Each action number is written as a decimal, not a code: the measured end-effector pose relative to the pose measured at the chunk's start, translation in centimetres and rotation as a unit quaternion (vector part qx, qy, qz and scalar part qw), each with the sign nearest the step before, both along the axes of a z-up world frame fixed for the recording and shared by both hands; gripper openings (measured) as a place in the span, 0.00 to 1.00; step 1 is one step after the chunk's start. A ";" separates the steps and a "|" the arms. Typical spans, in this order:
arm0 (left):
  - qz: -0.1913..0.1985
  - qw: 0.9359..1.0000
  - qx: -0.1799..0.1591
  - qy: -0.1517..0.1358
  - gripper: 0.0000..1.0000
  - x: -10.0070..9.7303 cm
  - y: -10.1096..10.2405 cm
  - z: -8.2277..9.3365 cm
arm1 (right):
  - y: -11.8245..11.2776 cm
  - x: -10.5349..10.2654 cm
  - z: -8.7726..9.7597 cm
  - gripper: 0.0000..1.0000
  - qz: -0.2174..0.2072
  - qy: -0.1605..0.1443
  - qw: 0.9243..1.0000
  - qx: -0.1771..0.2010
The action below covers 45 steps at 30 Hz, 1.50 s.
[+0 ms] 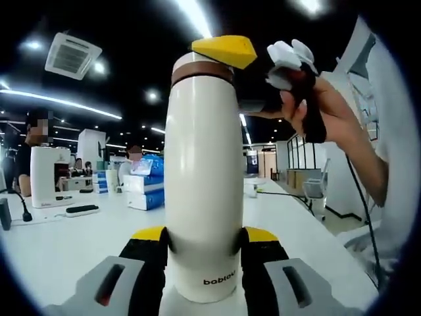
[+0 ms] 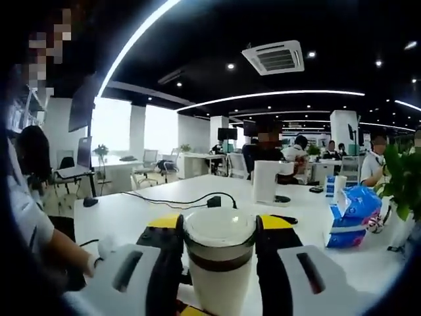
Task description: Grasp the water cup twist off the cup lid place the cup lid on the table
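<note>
A tall white water cup stands upright on the white table, lettering near its base. My left gripper is shut on its lower body, yellow-tipped black jaws pressed to both sides. The lid is white with a brown band. A yellow jaw tip of my right gripper sits against it, held by a gloved hand. In the right gripper view the lid sits squarely between the jaws, and my right gripper is shut on it. The cup body below is mostly hidden.
A white appliance and blue tissue packs stand further back on the table. A black cable runs across it. A green plant is at the right. People sit at desks behind.
</note>
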<state>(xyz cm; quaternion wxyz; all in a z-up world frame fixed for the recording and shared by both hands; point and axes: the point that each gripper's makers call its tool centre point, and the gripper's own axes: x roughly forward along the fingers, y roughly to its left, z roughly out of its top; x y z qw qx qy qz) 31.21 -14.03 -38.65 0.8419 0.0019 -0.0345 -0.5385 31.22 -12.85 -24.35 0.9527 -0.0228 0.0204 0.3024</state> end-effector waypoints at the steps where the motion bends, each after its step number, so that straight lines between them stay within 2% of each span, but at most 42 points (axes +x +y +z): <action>1: 0.000 1.000 0.000 0.000 0.45 0.0 0.0 0.0 | 0.2 0.0 0.0 0.45 0.010 0.000 1.000 -0.004; 10: 0.002 1.000 -0.001 0.000 0.45 0.1 0.2 0.0 | 0.7 0.0 0.0 0.45 0.076 0.011 0.997 -0.012; 17: 0.002 1.000 -0.001 -0.002 0.45 0.1 0.2 0.0 | 0.8 0.0 0.0 0.45 0.138 0.015 0.990 -0.010; 25: 0.003 1.000 -0.001 -0.002 0.45 0.1 0.2 0.0 | 1.0 0.0 0.1 0.45 0.209 0.022 0.977 -0.024; 34: 0.003 1.000 0.000 -0.005 0.45 0.1 0.0 0.1 | 1.0 -0.3 0.2 0.45 0.264 0.016 0.964 -0.030; 45: 0.004 1.000 0.000 -0.005 0.45 0.1 0.0 0.1 | 1.1 -0.7 0.2 0.45 0.334 0.016 0.942 -0.034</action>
